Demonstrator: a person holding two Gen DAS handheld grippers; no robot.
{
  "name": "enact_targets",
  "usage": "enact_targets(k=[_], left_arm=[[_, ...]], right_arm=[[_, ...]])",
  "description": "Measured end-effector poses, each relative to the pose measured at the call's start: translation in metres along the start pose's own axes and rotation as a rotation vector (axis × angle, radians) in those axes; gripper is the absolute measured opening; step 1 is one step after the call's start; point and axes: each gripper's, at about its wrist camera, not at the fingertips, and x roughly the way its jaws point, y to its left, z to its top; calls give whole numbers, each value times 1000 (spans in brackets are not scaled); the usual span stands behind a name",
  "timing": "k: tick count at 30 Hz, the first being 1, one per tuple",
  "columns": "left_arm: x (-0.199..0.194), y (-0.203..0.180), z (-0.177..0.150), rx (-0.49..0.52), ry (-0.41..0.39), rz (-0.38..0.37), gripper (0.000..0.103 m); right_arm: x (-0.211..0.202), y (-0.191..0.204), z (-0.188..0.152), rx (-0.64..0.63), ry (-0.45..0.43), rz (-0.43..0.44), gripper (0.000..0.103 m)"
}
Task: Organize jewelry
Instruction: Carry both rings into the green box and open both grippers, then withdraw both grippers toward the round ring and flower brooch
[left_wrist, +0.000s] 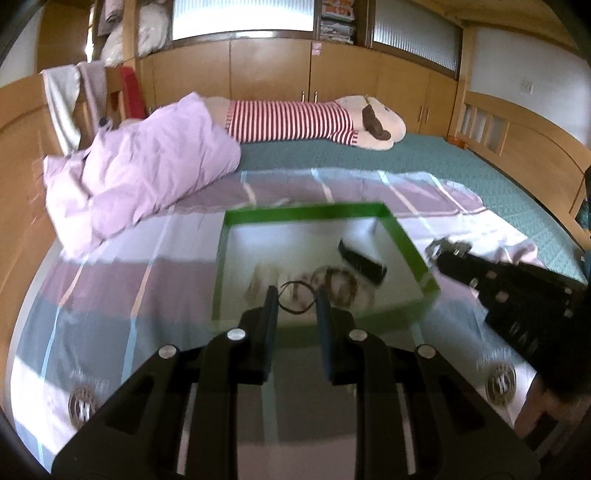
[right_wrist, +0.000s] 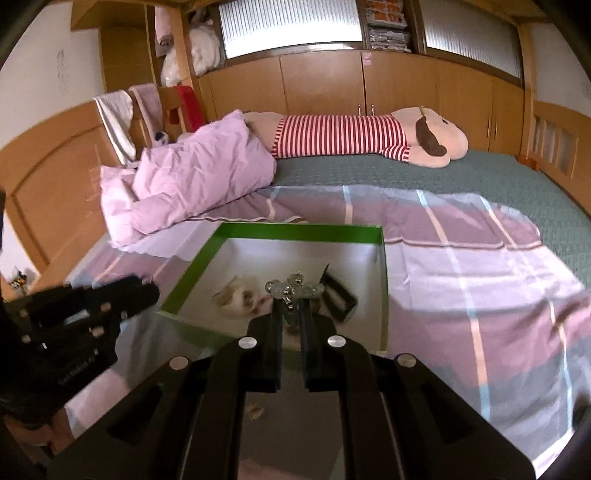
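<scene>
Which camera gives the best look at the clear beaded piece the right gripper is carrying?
The right wrist view: the clear beaded piece sits centred at the tips of the right gripper, above the green-rimmed tray. The left wrist view shows it only small and blurred at the right gripper's tip.

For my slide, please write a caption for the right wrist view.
Right gripper shut on a clear beaded piece above the green-rimmed tray.
</scene>
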Motion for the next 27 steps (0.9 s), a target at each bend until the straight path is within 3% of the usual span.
enact_targets(k=[4, 10, 12, 13, 14, 17, 21, 27], left_arm=[[45, -4, 20, 12, 28, -5, 21], [100, 4, 21, -26, 87, 9, 22], [108, 4, 20, -28, 84, 21, 57], [109, 4, 20, -29, 72, 38, 85], [109, 4, 20, -28, 58, 57, 86], [108, 5, 21, -27, 61, 46, 88], [82, 7, 17, -20, 56, 26, 88], [-30, 19, 2, -13, -13, -19, 88]], right_arm=[[34, -14, 2, 35, 39, -2, 8], [65, -16, -1, 13, 93, -13, 9], [69, -19, -3, 25, 100, -16, 26], [68, -23, -5, 38, 96, -29, 40], [65, -26, -6, 47, 83, -38, 52], [56, -35, -3, 77, 56, -44, 64], [30, -38, 4, 108, 38, -4, 64], [-68, -17, -9, 77, -63, 50, 64]])
